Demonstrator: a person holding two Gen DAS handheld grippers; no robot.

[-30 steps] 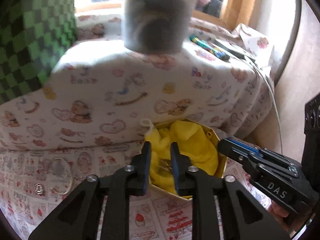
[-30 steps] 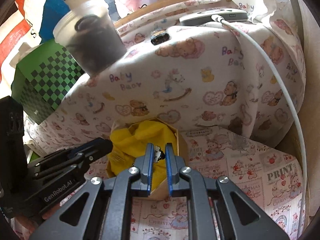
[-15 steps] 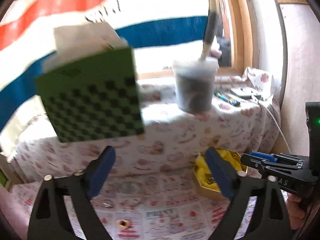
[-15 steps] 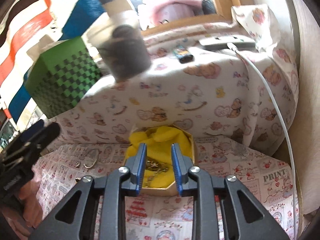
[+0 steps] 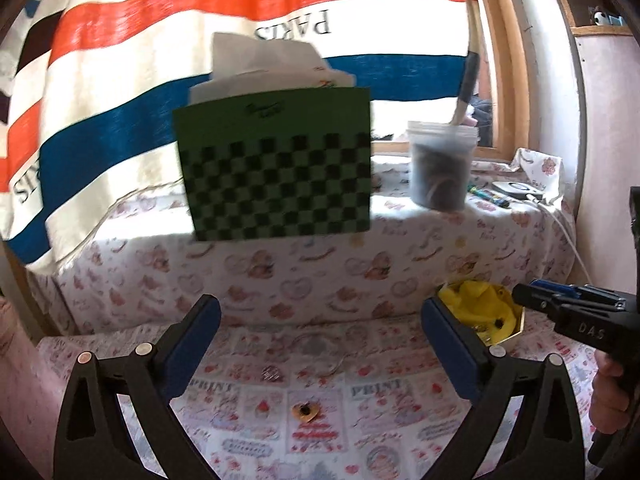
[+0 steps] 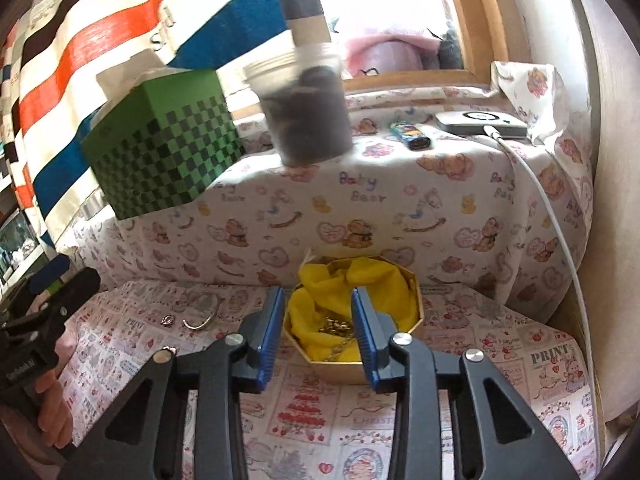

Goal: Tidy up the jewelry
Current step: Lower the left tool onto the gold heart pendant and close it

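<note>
A gold octagonal box (image 6: pixel 417 300) lined with yellow cloth (image 6: pixel 384 284) sits on the patterned cloth against the covered ledge. A gold chain (image 6: pixel 336 326) lies inside it. My right gripper (image 6: pixel 318 304) hovers just in front of the box, its jaws opening with nothing between them. My left gripper (image 5: pixel 320 320) is wide apart and still opening, empty, aimed at the cloth left of the box (image 5: pixel 507 339). Below it lie a gold heart piece (image 5: pixel 306 411), a small silver piece (image 5: pixel 271 373) and a clear bangle (image 5: pixel 320 350). The bangle (image 6: pixel 204 316) and a ring (image 6: pixel 167 320) also show left of the box.
On the covered ledge stand a green checkered box (image 5: pixel 276 168) and a plastic tub (image 5: pixel 440 168) with a brush handle. Pens (image 6: pixel 410 133), a flat device (image 6: pixel 480 122) and its white cable (image 6: pixel 560 240) lie to the right. A striped cloth hangs behind.
The left gripper swung left away from the box, lifted and opened wide. The right gripper drew back and up from the box and parted its jaws, leaving the chain inside.
</note>
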